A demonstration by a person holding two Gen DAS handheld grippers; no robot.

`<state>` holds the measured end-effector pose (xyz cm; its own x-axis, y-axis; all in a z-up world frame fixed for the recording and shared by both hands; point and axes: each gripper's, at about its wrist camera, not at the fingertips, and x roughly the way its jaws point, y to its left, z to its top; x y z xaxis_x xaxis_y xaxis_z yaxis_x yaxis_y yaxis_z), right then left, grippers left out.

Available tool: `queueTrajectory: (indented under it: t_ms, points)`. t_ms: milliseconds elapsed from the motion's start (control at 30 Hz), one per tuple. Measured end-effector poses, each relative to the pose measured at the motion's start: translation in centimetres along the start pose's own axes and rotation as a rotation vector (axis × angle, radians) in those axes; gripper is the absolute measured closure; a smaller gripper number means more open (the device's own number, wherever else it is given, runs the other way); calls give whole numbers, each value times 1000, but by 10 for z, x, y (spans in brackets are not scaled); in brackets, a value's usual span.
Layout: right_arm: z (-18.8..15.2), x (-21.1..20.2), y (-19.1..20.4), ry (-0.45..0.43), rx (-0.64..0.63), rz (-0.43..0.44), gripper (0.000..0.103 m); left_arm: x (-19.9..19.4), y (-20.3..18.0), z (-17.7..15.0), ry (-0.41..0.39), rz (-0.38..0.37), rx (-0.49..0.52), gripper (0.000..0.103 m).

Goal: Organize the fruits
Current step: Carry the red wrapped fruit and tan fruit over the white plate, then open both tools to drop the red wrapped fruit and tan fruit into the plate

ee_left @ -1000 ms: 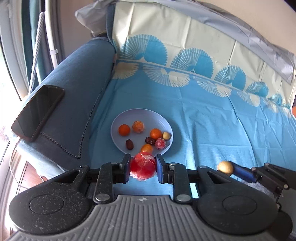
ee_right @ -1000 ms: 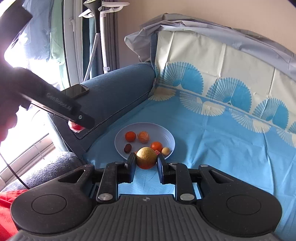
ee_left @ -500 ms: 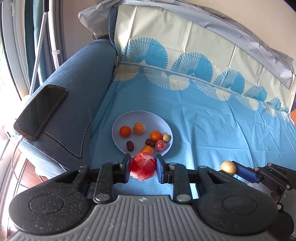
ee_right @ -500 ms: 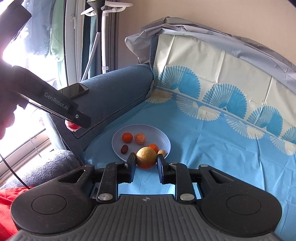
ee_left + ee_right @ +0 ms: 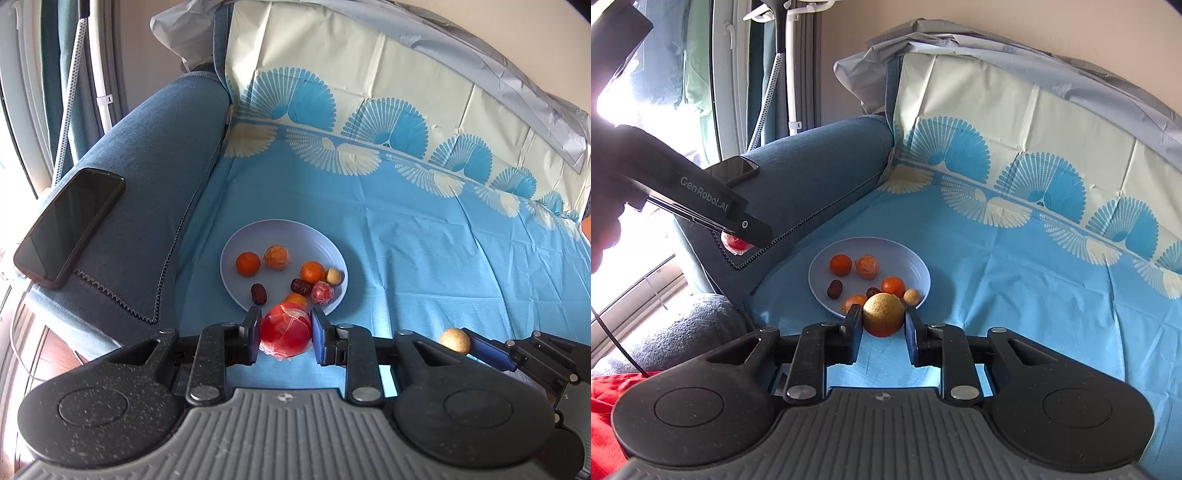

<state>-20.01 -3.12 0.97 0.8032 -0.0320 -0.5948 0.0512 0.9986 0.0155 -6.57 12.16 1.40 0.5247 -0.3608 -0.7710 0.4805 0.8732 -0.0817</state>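
Observation:
A pale blue plate (image 5: 280,230) (image 5: 912,258) lies on the blue cloth and holds several small fruits: oranges, dark dates, a pink wrapped one and a small tan ball. My left gripper (image 5: 285,334) is shut on a red fruit in clear wrap (image 5: 285,328), held above the plate's near rim. My right gripper (image 5: 882,317) is shut on a round tan-yellow fruit (image 5: 882,314), also just before the plate. In the left wrist view the tan-yellow fruit (image 5: 455,339) shows at the lower right, in the right gripper's blue-padded fingers. In the right wrist view the left gripper's body hides most of the red fruit (image 5: 735,245).
A dark phone (image 5: 70,225) lies on the blue sofa armrest (image 5: 159,155) left of the plate. The patterned blue cloth (image 5: 424,251) covers seat and backrest. A grey blanket (image 5: 687,325) and red fabric (image 5: 605,417) lie at the lower left. A person's hand (image 5: 602,236) holds the left gripper.
Both views have drawn back a little from the plate, which now looks slightly smaller and lower. Both grippers keep their fruits.

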Motion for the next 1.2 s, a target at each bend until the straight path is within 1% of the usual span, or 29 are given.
queueTrajectory:
  t_ms: [267,500,700,867,1067,1200]
  points:
    - [17,37,-7,9,13,14,78,34,4,30,13,1,0,72]
    - [36,83,-16,18,25,17,78,75,6,62,28,4,15,72]
    - [50,132,-27,32,36,5,78,125,10,85,67,-3,4,72]
    - [54,180,-35,62,23,-5,78,170,11,98,88,8,25,72]
    - [50,232,-42,120,27,-5,78,228,9,104,136,6,60,72]
    - [44,254,-44,155,27,-8,77,256,9,102,172,15,66,72]
